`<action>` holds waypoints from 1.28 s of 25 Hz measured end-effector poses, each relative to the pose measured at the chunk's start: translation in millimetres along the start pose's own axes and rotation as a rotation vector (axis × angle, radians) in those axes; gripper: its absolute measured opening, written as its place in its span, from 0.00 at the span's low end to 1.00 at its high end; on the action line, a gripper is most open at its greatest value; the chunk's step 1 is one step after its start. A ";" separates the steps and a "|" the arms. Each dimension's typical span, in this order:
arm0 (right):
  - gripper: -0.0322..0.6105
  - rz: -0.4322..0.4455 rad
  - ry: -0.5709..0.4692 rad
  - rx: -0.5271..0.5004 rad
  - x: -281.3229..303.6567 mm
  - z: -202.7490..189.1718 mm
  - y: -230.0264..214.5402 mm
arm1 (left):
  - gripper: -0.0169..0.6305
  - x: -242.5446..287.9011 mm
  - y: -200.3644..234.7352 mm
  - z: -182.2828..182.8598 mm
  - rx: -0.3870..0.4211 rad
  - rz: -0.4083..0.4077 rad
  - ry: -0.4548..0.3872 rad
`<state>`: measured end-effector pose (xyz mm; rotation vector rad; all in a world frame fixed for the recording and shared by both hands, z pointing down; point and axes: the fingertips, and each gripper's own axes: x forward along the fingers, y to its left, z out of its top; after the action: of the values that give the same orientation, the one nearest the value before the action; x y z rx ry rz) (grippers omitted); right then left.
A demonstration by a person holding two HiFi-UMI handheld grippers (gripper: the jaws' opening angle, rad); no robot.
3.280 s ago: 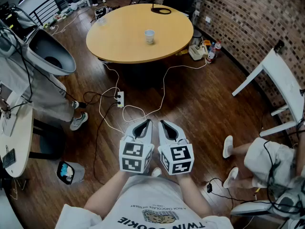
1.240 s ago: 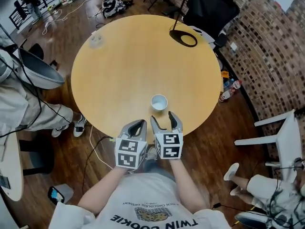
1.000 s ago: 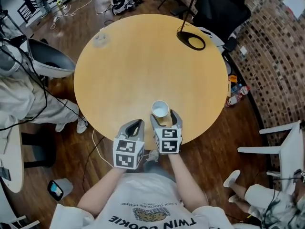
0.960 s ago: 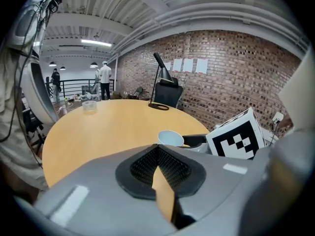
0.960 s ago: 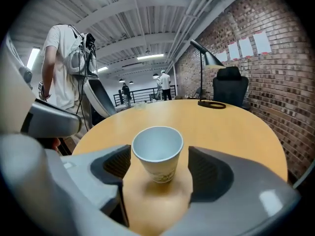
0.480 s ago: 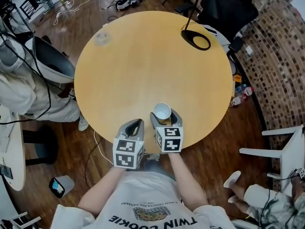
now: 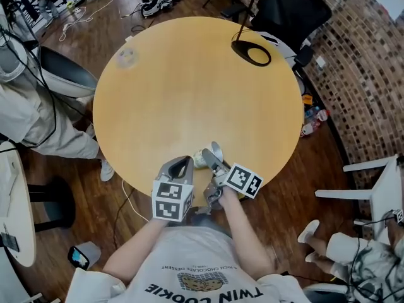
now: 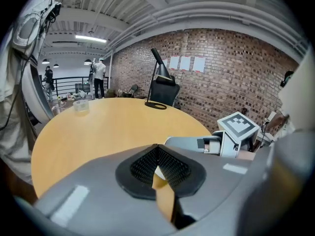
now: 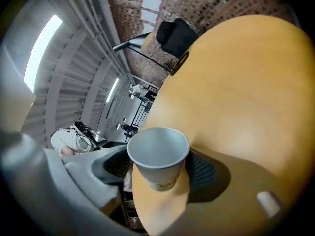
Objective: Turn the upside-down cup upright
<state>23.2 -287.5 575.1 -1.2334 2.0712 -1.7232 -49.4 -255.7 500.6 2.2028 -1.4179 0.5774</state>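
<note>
While the paper cup hangs tipped sideways, clamped between the fingers of your right gripper above the near edge of the surface, a loose grip may drop it floorward. Your left gripper, fingers together and empty, crowds alongside; open room lies ahead.

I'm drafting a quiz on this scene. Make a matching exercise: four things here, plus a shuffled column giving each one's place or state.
1 paper cup
2 left hand-held gripper
3 black lamp base
4 small clear container

A far left of the table
B between the right hand-held gripper's jaws
C far right of the table
D jaws together, empty

Pairs: 1-B, 2-D, 3-C, 4-A
</note>
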 end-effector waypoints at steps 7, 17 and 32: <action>0.58 -0.116 -0.058 0.087 -3.5 1.5 -27.7 | 0.03 4.8 7.4 2.7 0.016 -0.012 -0.002; 0.58 -0.247 -0.023 -0.003 -12.1 8.7 -39.4 | 0.03 76.2 17.5 21.8 0.168 -0.057 0.014; 0.58 -0.277 0.143 -1.062 24.5 64.8 1.8 | 0.03 151.6 57.0 33.1 0.199 -0.015 0.103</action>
<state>45.7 -351.7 562.0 -1.7046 3.1664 -0.6884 -40.4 -406.1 568.6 2.2960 -1.3407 0.8467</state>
